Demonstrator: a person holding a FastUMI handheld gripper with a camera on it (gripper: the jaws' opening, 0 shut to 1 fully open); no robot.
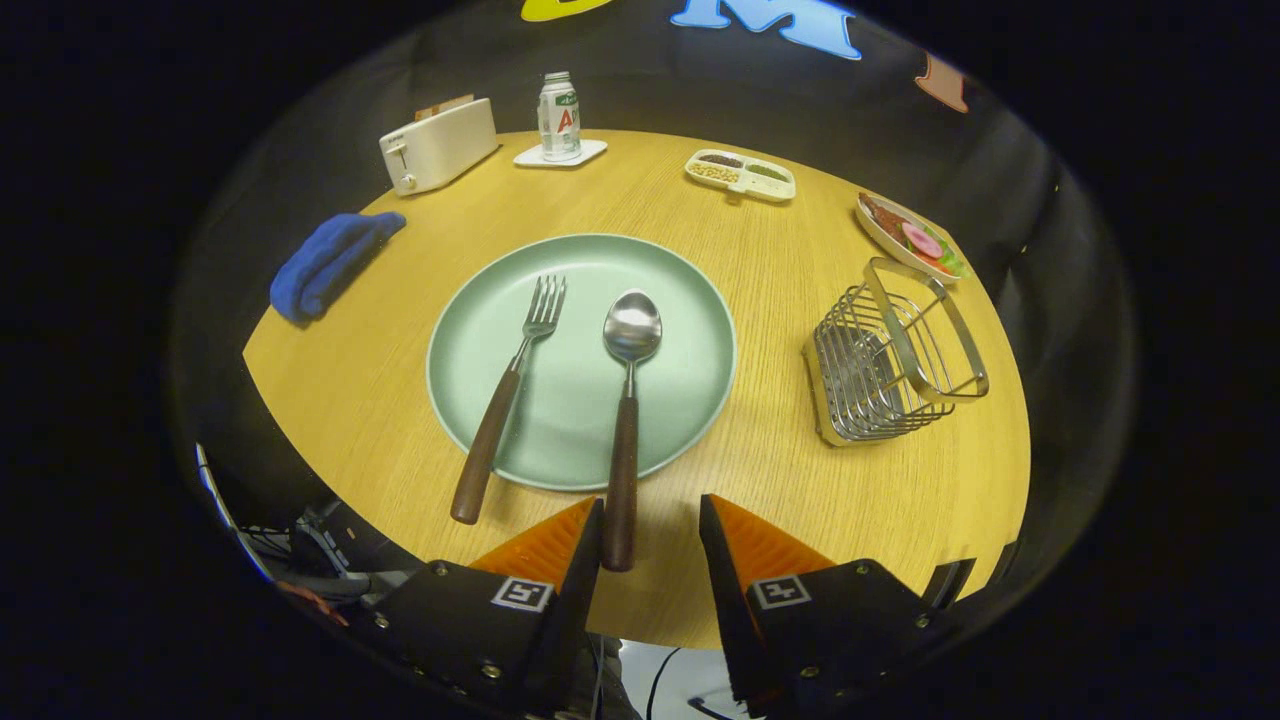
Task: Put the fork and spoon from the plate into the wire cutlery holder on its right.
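The gripper (650, 520) hangs over the near edge of a round wooden table (800, 480), its 2 fingers spread apart and holding nothing. The end of the spoon's handle lies in the gap between them, close against the left finger; whether it touches that finger I cannot tell.

Just ahead of the fingers sits a pale green plate (680, 300). The spoon (628, 400) rests on it with its bowl near the middle of the plate and its dark wooden handle running back over the rim toward the gripper. The fork (505, 400) lies to the left of the spoon, tines on the plate, handle slanting out over the near-left rim onto the table.

To the right of the plate, apart from it, stands the wire cutlery holder (890, 365).

Beyond the plate, along the far side of the table, are a blue cloth (330, 262), a white toaster (438, 145), a bottle (559, 116) on a white coaster (590, 152), a divided snack tray (740, 174) and a dish of food (905, 238).
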